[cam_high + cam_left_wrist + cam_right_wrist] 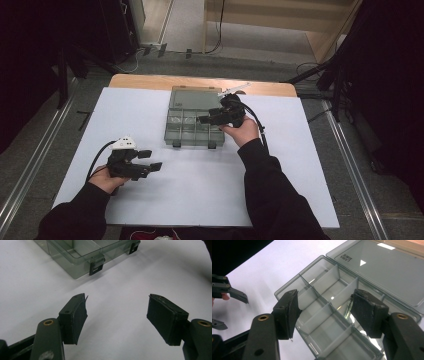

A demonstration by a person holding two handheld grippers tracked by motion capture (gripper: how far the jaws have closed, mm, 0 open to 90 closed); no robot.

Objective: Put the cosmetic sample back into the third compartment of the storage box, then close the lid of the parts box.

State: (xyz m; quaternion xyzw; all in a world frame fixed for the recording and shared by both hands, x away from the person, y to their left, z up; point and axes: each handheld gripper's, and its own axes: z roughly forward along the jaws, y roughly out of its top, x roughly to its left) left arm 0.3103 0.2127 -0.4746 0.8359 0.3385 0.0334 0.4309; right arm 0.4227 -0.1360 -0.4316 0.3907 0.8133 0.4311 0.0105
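Note:
A clear grey compartment box [186, 128] lies open at the middle back of the white sheet, its lid [195, 96] flat behind it. Its compartments [322, 315] look empty, apart from a thin sliver by the right pad that I cannot identify. My right gripper [206, 117] hovers over the box's right half, open, with the dividers showing between its jaws [325, 293]. My left gripper [154, 159] is held low at the front left, open over bare sheet [117, 297], with nothing between its pads. The box's front wall and latches [96, 266] lie just beyond it.
The white sheet [200, 185] covers most of the wooden table [150, 81], with wide room at the front and both sides. Dark stands and cables ring the table on the floor. The left gripper [235, 313] appears at the left of the right gripper view.

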